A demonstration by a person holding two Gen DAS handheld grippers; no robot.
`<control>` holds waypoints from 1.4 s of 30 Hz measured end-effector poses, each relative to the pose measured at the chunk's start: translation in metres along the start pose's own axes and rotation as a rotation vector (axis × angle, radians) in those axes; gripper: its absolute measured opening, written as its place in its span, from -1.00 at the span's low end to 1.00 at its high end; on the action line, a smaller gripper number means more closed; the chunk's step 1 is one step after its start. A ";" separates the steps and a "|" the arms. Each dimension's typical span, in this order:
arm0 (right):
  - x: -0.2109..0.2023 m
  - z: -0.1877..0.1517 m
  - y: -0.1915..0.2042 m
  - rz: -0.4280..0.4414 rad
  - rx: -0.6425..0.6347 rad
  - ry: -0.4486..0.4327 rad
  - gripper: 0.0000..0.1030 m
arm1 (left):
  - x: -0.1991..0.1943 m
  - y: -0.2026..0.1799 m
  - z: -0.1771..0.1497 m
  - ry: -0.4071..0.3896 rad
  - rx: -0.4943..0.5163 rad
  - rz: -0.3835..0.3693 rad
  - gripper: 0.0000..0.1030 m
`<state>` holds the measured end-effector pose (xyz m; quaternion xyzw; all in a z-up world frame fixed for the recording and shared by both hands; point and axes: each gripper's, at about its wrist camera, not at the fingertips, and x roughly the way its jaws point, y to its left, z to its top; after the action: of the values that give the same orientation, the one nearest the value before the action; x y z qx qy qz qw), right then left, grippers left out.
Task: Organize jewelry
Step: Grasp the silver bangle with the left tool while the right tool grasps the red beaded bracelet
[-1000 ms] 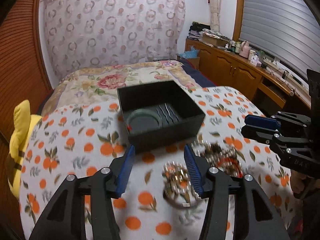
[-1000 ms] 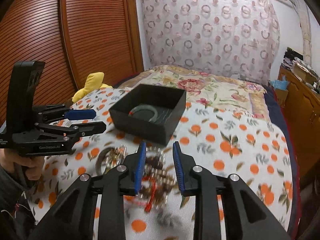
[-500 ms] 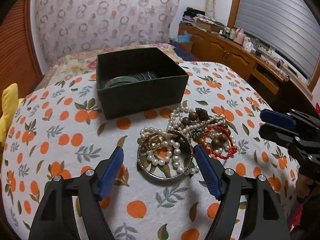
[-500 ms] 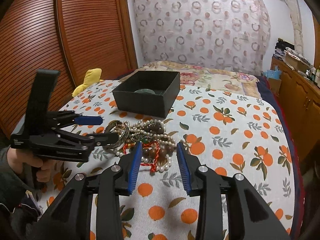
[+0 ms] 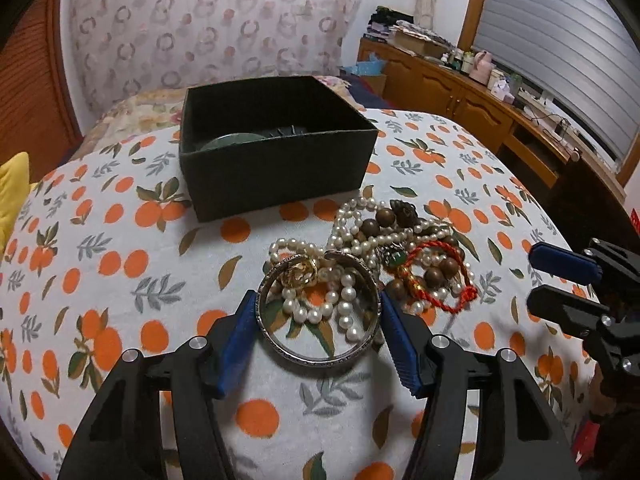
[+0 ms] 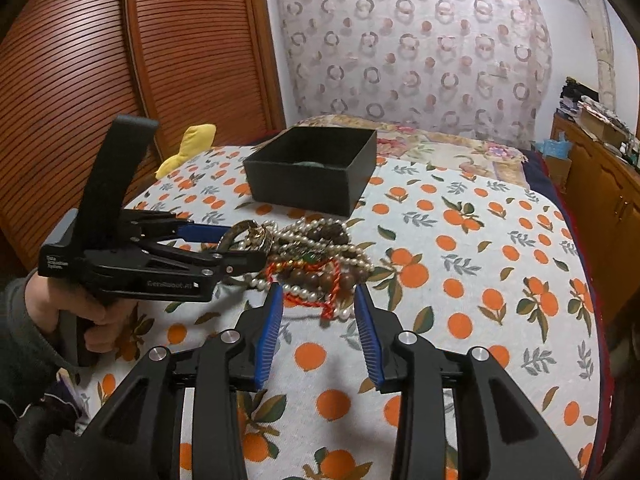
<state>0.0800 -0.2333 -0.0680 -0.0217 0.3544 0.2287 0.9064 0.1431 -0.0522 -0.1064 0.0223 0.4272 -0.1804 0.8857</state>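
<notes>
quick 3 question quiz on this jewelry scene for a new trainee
1. True or false: the left gripper has its open fingers on either side of the silver bangle.
2. What already lies in the black box? A) green bangle B) watch C) nothing
3. What colour is the cord in the pile nearest the right gripper?

Key: 1 true; 2 A; 3 red.

Readable text: on my left gripper only.
Left gripper (image 6: pixel 244 246) body shows small white print, roughly "GenRobot.ai"; the rear label is too blurred to read.
</notes>
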 end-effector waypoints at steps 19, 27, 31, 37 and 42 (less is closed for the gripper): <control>0.050 0.014 0.034 0.012 -0.149 0.106 -0.25 | -0.069 0.018 -0.038 -0.115 -0.036 0.026 0.12; 0.063 0.014 0.035 -0.013 -0.179 0.148 -0.91 | -0.074 0.023 -0.041 -0.125 -0.047 0.030 0.12; 0.050 0.014 0.033 0.008 -0.162 0.126 -0.93 | -0.078 0.022 -0.039 -0.136 -0.047 0.027 0.12; 0.014 0.027 0.033 0.020 -0.147 0.044 -0.93 | -0.087 0.018 -0.036 -0.161 -0.039 0.023 0.12; -0.009 0.040 0.032 0.034 -0.143 -0.004 -0.93 | -0.093 0.013 -0.031 -0.182 -0.031 0.019 0.13</control>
<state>0.0859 -0.1999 -0.0281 -0.0798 0.3359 0.2686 0.8993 0.0712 -0.0061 -0.0565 -0.0036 0.3476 -0.1667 0.9227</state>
